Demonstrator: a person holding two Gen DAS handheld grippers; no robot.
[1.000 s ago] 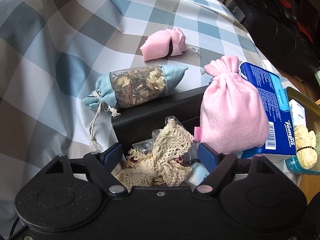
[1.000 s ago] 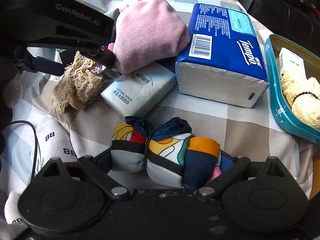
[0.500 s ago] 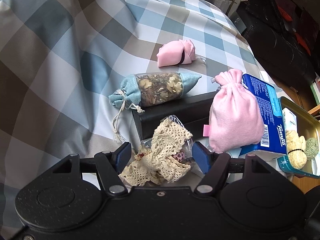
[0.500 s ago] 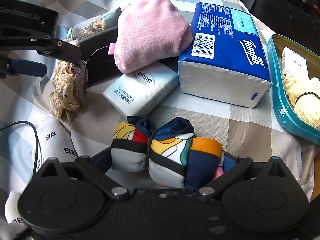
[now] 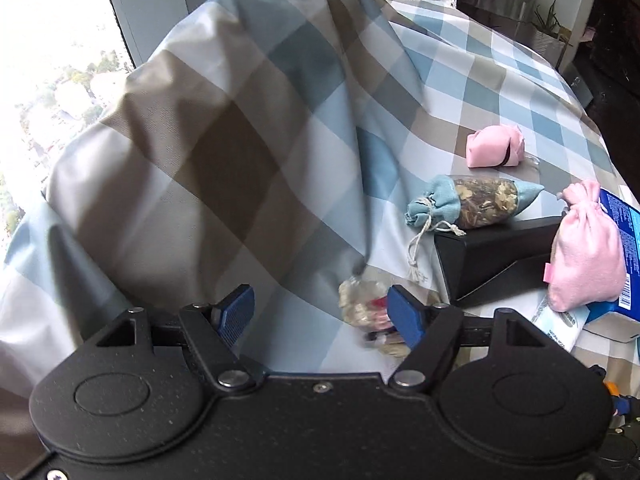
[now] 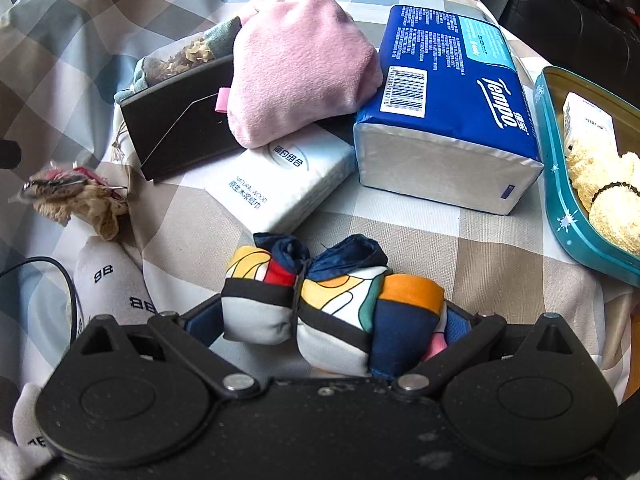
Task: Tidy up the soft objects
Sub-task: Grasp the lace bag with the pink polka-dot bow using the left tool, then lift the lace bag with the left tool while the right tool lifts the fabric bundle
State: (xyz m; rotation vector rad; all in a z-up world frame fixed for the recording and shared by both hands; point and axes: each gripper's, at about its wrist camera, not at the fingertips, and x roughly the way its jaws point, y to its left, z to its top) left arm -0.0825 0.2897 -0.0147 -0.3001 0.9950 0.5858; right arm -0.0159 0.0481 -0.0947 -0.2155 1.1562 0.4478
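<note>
Left gripper: jaws opening, roughly mid-width, nothing between the pads. The lace sachet sits just past its right finger, on the checked cloth, and looks released, though blur makes contact with the pad hard to rule out.

Right gripper: jaws as wide as they go, straddling the colourful fabric roll. The roll fills the gap between the pads, but I can't tell whether they press on it or only flank it.

Ahead of the right gripper: white tissue pack, pink pouch leaning on the black box, blue tissue pack. Teal tin to its far right, with cream towel rolls in it.

Risks:
- The roll is bulging and tied at the middle, so a squeeze at the ends may let it fold and slip out.
- A loose lace edge could snag on the left finger as it pulls away and drag the sachet.
- The pink pouch is only propped; bumping the box topples it.
</note>
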